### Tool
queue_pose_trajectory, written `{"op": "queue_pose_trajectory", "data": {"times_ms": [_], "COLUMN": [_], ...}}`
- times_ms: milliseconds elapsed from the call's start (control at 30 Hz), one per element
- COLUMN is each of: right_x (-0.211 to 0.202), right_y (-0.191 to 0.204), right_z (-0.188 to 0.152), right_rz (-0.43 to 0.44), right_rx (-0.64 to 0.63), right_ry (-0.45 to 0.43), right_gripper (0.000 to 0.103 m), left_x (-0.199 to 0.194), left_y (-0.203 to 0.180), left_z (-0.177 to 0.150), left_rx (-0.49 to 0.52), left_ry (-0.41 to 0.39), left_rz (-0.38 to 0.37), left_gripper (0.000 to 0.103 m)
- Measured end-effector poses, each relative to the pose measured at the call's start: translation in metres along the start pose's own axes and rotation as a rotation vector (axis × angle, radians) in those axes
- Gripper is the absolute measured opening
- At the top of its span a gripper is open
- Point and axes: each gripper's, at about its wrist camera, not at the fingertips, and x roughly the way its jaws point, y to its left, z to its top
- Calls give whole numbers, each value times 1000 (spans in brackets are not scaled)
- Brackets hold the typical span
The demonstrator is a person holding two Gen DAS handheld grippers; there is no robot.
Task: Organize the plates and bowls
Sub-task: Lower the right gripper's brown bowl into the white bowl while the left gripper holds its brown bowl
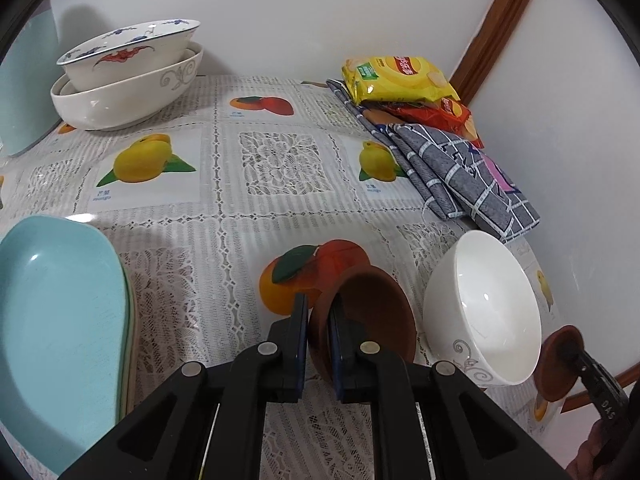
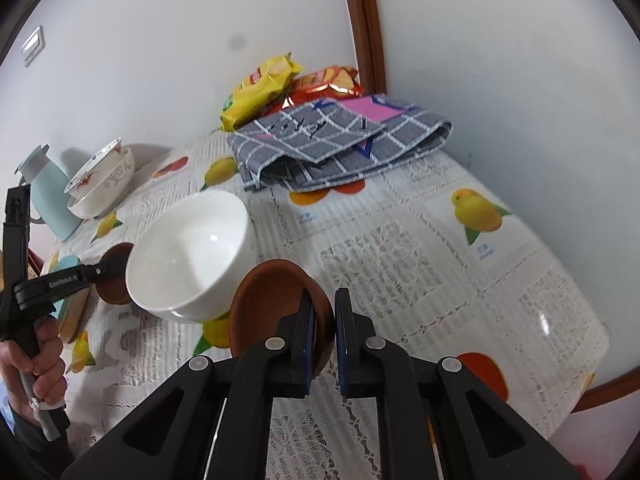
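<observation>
Fruit-print tablecloth, each tool, left and right, clenched on a brown saucer rim.

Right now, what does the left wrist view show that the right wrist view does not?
Only the left wrist view shows the inside of the light blue plate stacked at its left edge, and the left claw from close by, shut on a brown saucer.

Only the right wrist view shows the wall switch, the blue thermos entire, and the hand that holds the left claw.

Both show the white bowl, the stacked patterned bowls, the snack bags and the grey checked cloth.
</observation>
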Motion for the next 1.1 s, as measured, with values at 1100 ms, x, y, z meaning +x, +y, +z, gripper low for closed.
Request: {"op": "queue_pose_trajectory", "data": {"times_ms": [1100], "right_x": [74], "right_y": [84], "right_z": [41], "right_rz": [75], "right_rx": [-156], "right_ry": [103], "right_gripper": [10], "left_x": [11], "left_y": [15], "left_z": [1], "left_rx": [-56], "left_ry": [44], "left_rz": [9], "left_gripper": [10]}}
